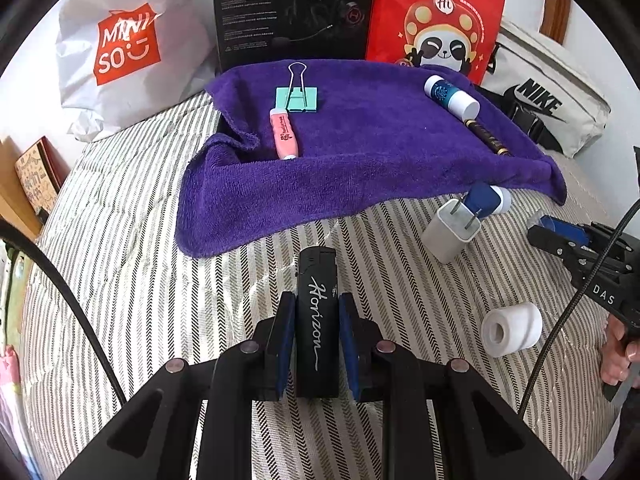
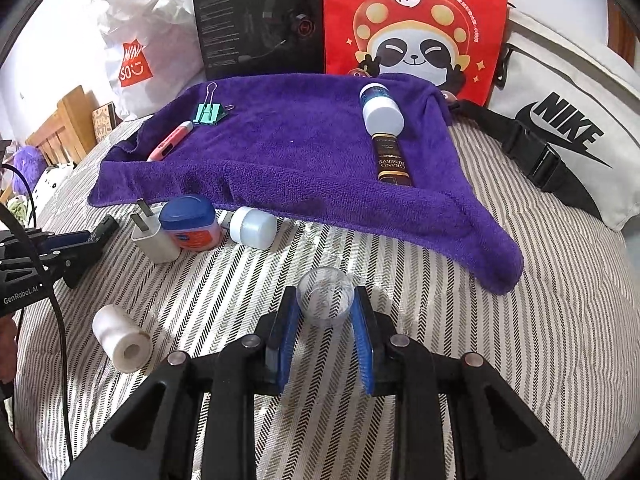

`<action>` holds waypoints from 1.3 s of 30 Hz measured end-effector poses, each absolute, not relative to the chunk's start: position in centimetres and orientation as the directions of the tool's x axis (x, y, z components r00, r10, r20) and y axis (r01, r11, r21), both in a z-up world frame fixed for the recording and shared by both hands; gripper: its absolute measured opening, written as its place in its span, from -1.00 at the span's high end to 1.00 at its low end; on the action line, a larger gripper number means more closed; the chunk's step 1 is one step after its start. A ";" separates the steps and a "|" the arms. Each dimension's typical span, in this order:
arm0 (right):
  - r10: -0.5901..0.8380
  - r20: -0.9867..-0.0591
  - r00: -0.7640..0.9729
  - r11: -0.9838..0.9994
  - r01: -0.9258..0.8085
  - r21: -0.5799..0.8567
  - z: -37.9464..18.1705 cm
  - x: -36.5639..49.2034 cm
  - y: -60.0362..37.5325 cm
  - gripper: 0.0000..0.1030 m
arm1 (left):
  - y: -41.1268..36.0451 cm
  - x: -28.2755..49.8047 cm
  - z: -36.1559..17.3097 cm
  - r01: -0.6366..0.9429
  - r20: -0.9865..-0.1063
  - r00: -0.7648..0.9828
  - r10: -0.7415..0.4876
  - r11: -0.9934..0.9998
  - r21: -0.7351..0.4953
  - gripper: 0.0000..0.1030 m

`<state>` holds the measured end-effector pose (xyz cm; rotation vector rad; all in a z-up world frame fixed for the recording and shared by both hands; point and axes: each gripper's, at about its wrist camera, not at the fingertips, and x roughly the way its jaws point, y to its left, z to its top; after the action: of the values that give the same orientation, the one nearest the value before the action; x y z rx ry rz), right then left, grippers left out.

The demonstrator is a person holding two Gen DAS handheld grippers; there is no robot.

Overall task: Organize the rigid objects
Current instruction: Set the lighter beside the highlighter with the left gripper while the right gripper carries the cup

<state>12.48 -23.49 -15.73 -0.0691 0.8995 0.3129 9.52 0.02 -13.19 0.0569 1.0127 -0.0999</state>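
My left gripper point(image 1: 317, 300) is shut on a black lighter point(image 1: 317, 312) marked Horizon, held just above the striped bed in front of the purple towel point(image 1: 360, 152). My right gripper point(image 2: 326, 298) is shut on a small clear plastic cup point(image 2: 326, 300), held near the towel's point(image 2: 300, 160) front edge. On the towel lie a green binder clip point(image 1: 297, 96), a pink tube point(image 1: 284, 132), a blue and white bottle point(image 1: 452, 96) and a dark pen-like stick point(image 1: 486, 136).
On the striped cover lie a white charger plug point(image 2: 154, 236), a blue-lidded jar point(image 2: 190, 222), a white capped bottle point(image 2: 252, 226) and a white tape roll point(image 2: 122, 344). A Miniso bag point(image 1: 124, 48), black box, red panda bag and Nike pouch point(image 2: 560, 136) stand behind the towel.
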 end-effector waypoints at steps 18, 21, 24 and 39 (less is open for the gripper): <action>0.269 -0.791 0.549 0.954 -0.267 0.139 -13.3 12.4 -25.2 0.48 | 1.2 9.6 -12.0 0.085 -0.876 0.473 -0.096 0.994 -0.063 0.60; 0.268 -0.788 0.555 0.953 -0.274 0.130 -12.7 12.3 -25.5 0.48 | 1.4 9.4 -11.3 0.075 -0.870 0.486 -0.083 0.996 -0.053 0.60; 0.262 -0.783 0.564 0.953 -0.278 0.119 -12.1 12.2 -25.6 0.48 | 1.6 9.5 -10.7 0.074 -0.867 0.491 -0.088 0.996 -0.059 0.60; 0.264 -0.765 0.588 0.951 -0.291 0.104 -9.8 13.2 -25.8 0.48 | 1.9 10.6 -7.1 0.066 -0.826 0.554 -0.108 0.994 -0.086 0.60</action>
<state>13.19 -25.82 -9.78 -0.0329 0.8851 0.3229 10.61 1.95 -7.11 -0.0463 0.9787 -0.1031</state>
